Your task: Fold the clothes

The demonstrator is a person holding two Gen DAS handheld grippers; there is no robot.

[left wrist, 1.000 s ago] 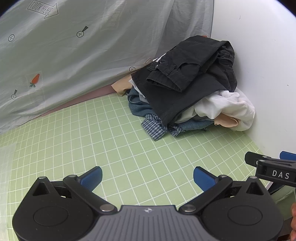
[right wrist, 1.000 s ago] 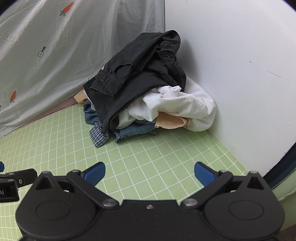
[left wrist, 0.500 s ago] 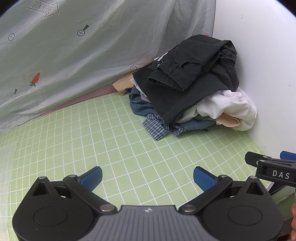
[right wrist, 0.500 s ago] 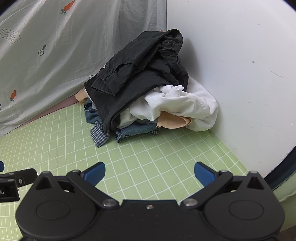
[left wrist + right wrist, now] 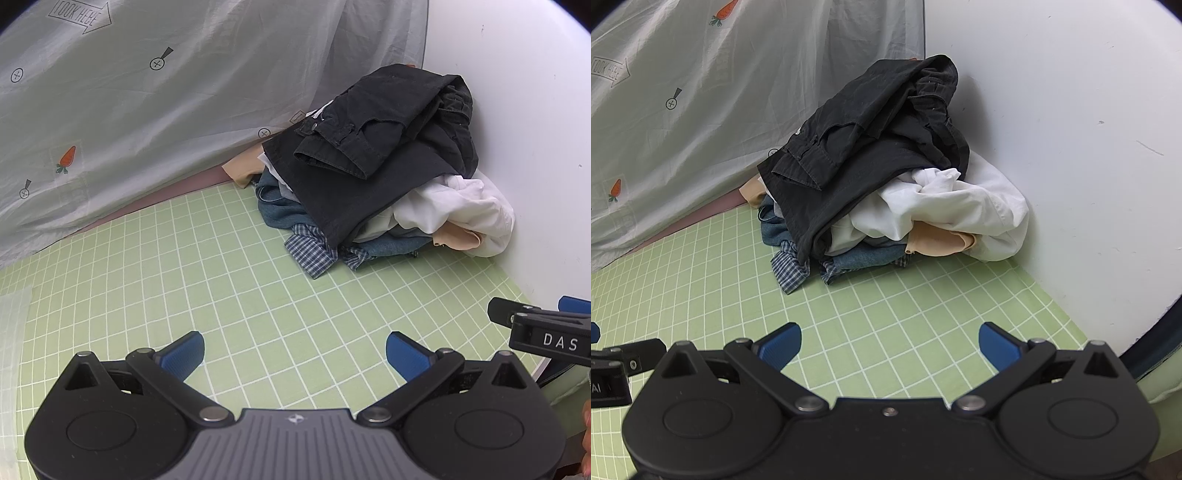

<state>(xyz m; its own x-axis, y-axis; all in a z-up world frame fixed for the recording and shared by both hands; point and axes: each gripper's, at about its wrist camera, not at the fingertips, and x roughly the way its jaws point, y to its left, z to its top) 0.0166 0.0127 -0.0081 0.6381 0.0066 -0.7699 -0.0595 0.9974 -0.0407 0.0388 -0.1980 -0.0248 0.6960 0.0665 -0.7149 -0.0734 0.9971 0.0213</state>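
Observation:
A pile of crumpled clothes lies in the far corner on the green grid mat (image 5: 221,288). A black garment (image 5: 384,147) lies on top, also in the right wrist view (image 5: 871,147). Under it are a white shirt (image 5: 461,206), a beige piece (image 5: 458,240), blue denim (image 5: 280,214) and a blue checked shirt (image 5: 314,251). My left gripper (image 5: 295,354) is open and empty, well short of the pile. My right gripper (image 5: 890,347) is open and empty, also short of the pile, to the right of the left one.
A grey sheet with carrot prints (image 5: 129,110) hangs along the back left. A white wall (image 5: 1071,129) bounds the right side. The mat's right edge (image 5: 1082,332) lies near my right gripper. A translucent sheet (image 5: 11,332) lies on the mat at the left.
Both grippers have crept slightly toward the pile; it sits a little larger and nearer in both views. Jaws stayed open.

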